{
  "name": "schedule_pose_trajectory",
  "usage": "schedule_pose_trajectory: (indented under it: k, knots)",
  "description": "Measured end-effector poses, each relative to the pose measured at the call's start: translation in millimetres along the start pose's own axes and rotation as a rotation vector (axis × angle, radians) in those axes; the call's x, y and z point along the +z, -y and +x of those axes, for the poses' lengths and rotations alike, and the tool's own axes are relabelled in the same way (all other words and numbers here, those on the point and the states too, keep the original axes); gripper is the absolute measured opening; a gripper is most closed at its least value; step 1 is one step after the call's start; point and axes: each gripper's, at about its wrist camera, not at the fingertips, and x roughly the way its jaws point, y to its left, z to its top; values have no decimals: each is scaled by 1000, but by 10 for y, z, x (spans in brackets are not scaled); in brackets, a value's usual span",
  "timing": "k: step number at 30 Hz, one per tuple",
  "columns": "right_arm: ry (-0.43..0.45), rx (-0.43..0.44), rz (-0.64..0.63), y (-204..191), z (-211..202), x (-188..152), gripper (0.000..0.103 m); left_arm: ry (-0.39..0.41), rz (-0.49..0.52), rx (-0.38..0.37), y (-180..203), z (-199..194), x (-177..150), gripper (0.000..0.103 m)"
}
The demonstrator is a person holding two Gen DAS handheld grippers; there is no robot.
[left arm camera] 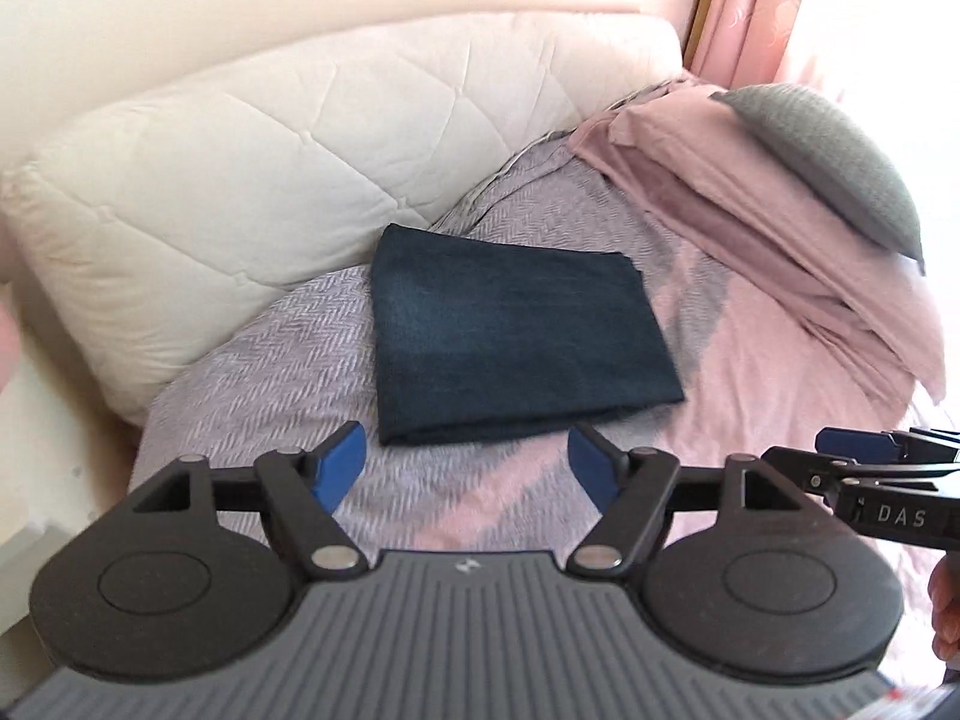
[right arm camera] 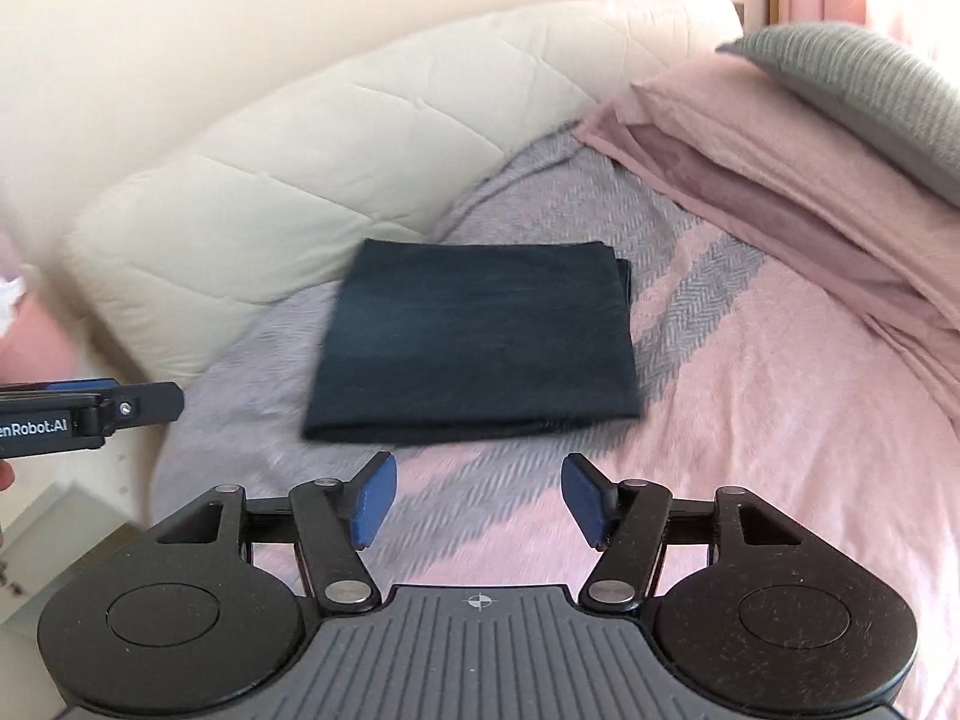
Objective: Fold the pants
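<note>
The dark blue pants (left arm camera: pixel 516 336) lie folded into a flat rectangle on the bed, also seen in the right wrist view as the same pants (right arm camera: pixel 480 342). My left gripper (left arm camera: pixel 467 471) hovers just short of their near edge, open, with nothing between its blue pads. My right gripper (right arm camera: pixel 478 495) is likewise open and empty, a little back from the near edge. Each gripper shows from the side in the other's view: the right gripper (left arm camera: pixel 864 456) at the right edge, the left gripper (right arm camera: pixel 90 405) at the left edge.
The bed carries a grey and pink herringbone blanket (left arm camera: pixel 750 372). A cream quilted duvet (left arm camera: pixel 270 180) is bunched along the far side by the wall. Pink pillows (right arm camera: pixel 798 192) with a grey cushion (left arm camera: pixel 828 150) are stacked at the right. A pink curtain (left arm camera: pixel 756 6) hangs behind.
</note>
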Motion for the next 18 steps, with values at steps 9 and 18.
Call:
schedule_pose_trajectory:
  k: [9, 18]
  knots:
    - [48, 47, 44, -167, -1128, -522, 59, 49, -12, 44, 334, -1139, -555, 85]
    - [61, 57, 25, -291, -1862, -979, 60, 91, -34, 84, 578, -1899, -1039, 97]
